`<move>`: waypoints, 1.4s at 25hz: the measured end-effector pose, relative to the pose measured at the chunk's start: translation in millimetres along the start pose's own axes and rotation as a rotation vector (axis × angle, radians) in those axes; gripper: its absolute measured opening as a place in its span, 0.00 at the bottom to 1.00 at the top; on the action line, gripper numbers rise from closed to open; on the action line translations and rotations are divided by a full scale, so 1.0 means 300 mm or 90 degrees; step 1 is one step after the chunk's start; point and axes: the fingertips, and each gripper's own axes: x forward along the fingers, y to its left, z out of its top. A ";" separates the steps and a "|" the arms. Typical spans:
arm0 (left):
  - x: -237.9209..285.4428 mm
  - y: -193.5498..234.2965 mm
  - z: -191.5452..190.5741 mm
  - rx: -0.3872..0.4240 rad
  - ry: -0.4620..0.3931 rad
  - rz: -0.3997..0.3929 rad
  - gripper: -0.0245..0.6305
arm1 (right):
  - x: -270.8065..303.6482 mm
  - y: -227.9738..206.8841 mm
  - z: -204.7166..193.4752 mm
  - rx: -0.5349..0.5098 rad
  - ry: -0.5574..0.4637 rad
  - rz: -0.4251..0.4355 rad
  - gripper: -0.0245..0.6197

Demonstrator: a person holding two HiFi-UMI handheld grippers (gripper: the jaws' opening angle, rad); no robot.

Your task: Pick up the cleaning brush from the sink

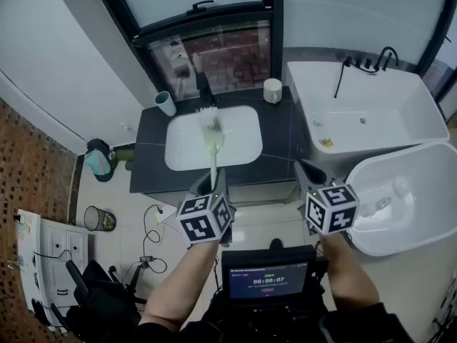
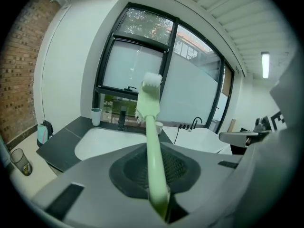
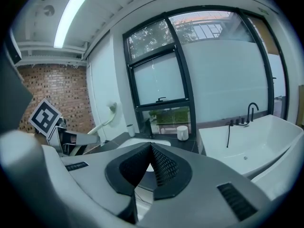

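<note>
Brush (image 1: 212,145): likely light, stiff plastic with a slick handle. Your left gripper (image 1: 214,183) clamps its handle end, raised over the sink (image 1: 246,156). Right gripper (image 1: 308,171) closed, empty.

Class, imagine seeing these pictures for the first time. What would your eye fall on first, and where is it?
The pale green cleaning brush stands out first: the left gripper clamps its handle between its jaws, bristle head up, in front of the white sink in the dark counter. Beside it, the right gripper holds nothing, its jaws meeting at the tips. A large white bathtub stands right of the counter.
</note>
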 end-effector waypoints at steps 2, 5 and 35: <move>-0.097 0.042 -0.047 -0.003 -0.006 -0.005 0.12 | -0.047 0.083 -0.039 -0.004 0.000 -0.004 0.02; -0.230 0.121 -0.098 -0.004 -0.019 -0.005 0.12 | -0.104 0.218 -0.083 -0.018 -0.003 -0.001 0.02; -0.698 0.002 -0.036 0.046 -0.220 0.028 0.11 | -0.436 0.328 -0.052 -0.027 -0.099 0.047 0.02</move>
